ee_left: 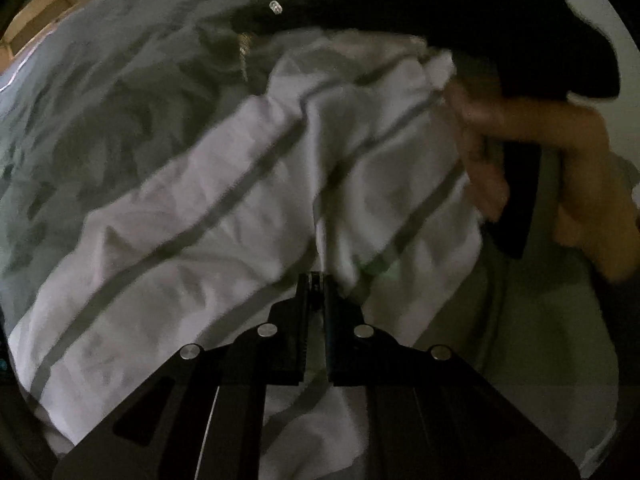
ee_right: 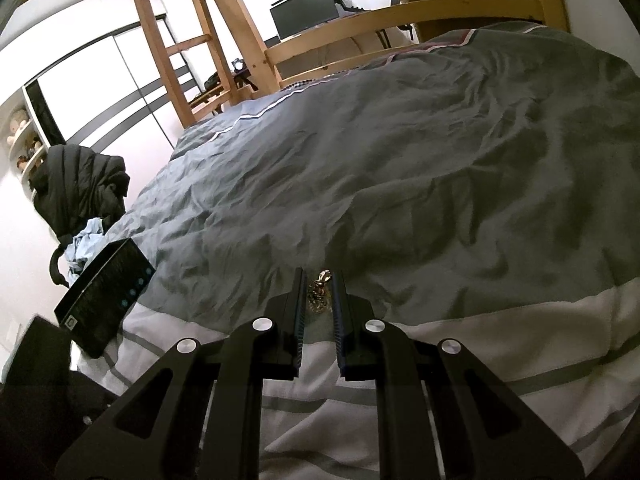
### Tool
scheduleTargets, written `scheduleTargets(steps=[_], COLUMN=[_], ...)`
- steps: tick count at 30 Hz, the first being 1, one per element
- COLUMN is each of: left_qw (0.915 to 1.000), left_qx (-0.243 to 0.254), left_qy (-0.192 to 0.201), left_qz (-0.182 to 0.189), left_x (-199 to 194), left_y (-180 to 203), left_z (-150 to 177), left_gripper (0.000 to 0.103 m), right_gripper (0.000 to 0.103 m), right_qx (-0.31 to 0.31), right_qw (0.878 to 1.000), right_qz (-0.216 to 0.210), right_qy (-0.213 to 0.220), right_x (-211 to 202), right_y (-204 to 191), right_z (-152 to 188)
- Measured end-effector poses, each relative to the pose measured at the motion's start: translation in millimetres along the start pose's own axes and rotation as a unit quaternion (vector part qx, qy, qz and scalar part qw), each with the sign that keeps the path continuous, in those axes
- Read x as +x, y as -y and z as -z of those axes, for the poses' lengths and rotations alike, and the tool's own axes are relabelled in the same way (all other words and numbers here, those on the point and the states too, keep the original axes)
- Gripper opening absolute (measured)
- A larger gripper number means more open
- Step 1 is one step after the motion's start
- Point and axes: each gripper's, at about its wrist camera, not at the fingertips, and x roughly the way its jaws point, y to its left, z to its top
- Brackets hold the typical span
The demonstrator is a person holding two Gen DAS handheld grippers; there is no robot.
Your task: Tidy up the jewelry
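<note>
A clump of gold chain (ee_right: 320,296) sits between the fingertips of my right gripper (ee_right: 320,286), which is shut on it just above the grey duvet (ee_right: 400,180). A black jewelry box (ee_right: 102,292) with pale blue dots lies to its left on the white striped cloth (ee_right: 500,340). In the blurred left wrist view, my left gripper (ee_left: 316,278) is shut, pointing steeply down at the same striped cloth (ee_left: 224,200). A fold of it runs up to the tips; whether it is pinched I cannot tell. The gold chain (ee_left: 244,54) hangs at the top, under the dark right gripper.
A person's hand (ee_left: 540,152) grips the black handle at the right. A wooden bunk frame with a ladder (ee_right: 200,44) stands beyond the bed. A black jacket (ee_right: 80,188) hangs over a chair at the left. A monitor (ee_right: 304,10) sits on a far desk.
</note>
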Motion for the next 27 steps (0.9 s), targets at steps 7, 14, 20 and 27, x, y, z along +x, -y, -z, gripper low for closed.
scheduleTargets(steps=[7, 14, 20, 27], left_qw=[0.9988, 0.9962, 0.988, 0.9755], left_qx=[0.0, -0.009, -0.061, -0.09], left_qy=[0.048, 0.081, 0.127, 0.173], left_qz=[-0.006, -0.031, -0.063, -0.102], left_x=[-22.8, -49.0, -90.6, -140.9], left_y=[-6.1, -3.0, -9.1, -25.1], left_z=[-14.9, -8.5, 11.0, 26.0], left_gripper=[0.005, 0.005, 0.005, 0.005], right_gripper=[0.013, 0.013, 0.013, 0.013], right_qx=[0.003, -0.008, -0.025, -0.04], right_qw=[1.0, 1.0, 0.999, 0.998], right_qz=[-0.009, -0.008, -0.003, -0.01], right_qy=[0.01, 0.026, 0.033, 0.042], right_x=[-3.3, -7.7, -14.9, -37.6], right_y=[-1.6, -15.1, -31.7, -62.0], right_z=[-2.2, -4.7, 2.8, 12.5])
